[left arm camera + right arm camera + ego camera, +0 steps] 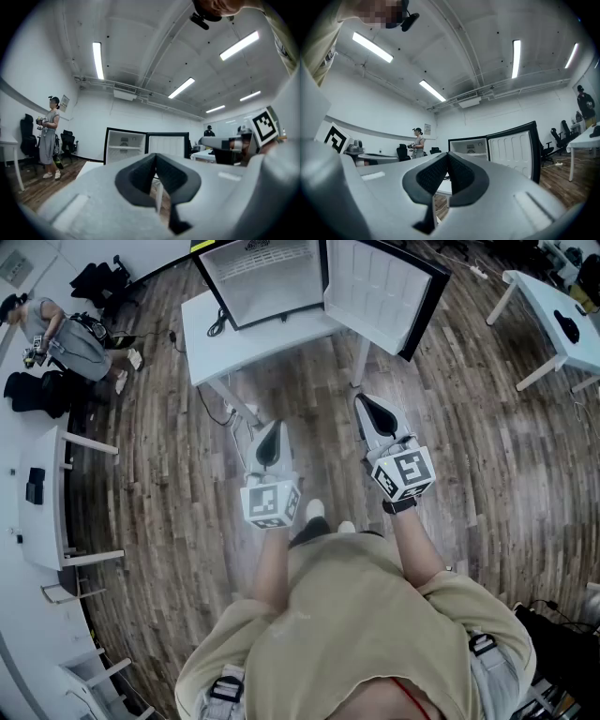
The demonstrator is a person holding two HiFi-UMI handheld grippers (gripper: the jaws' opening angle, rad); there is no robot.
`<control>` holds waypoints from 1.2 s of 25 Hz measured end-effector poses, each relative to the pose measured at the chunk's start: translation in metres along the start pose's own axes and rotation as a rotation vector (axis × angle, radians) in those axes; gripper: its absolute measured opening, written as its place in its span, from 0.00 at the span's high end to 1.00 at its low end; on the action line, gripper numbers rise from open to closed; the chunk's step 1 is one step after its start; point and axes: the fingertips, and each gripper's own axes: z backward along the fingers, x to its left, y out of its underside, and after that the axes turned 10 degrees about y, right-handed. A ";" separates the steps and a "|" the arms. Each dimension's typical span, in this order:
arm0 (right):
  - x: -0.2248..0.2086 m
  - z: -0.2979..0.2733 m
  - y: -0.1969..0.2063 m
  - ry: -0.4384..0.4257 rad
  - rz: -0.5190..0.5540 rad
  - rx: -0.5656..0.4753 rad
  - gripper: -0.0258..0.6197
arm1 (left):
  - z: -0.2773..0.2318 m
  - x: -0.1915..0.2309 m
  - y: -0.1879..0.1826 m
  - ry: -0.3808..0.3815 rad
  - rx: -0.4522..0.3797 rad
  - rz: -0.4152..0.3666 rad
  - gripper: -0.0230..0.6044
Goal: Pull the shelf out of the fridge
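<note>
Claws: your left claw (271, 432) and right claw (367, 409) are closed, empty.
Shelf (124, 147): well ahead in the fridge (125, 138), straight before your left claw.

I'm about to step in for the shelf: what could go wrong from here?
1. The left tool and right tool are both shut; pushed at the shelf like that, they would knock it, not grip it.
2. The door stands open right of the fridge and could catch the right tool.
3. A hard pull may drag the fridge on its table.
</note>
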 end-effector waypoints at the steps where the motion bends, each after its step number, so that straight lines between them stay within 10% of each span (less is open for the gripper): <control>1: 0.000 0.001 -0.001 0.000 0.002 0.001 0.95 | 0.002 0.001 -0.002 -0.006 0.000 -0.003 0.96; 30: -0.039 -0.024 0.059 0.085 -0.132 0.139 0.95 | -0.027 0.033 0.021 0.014 0.049 -0.006 0.96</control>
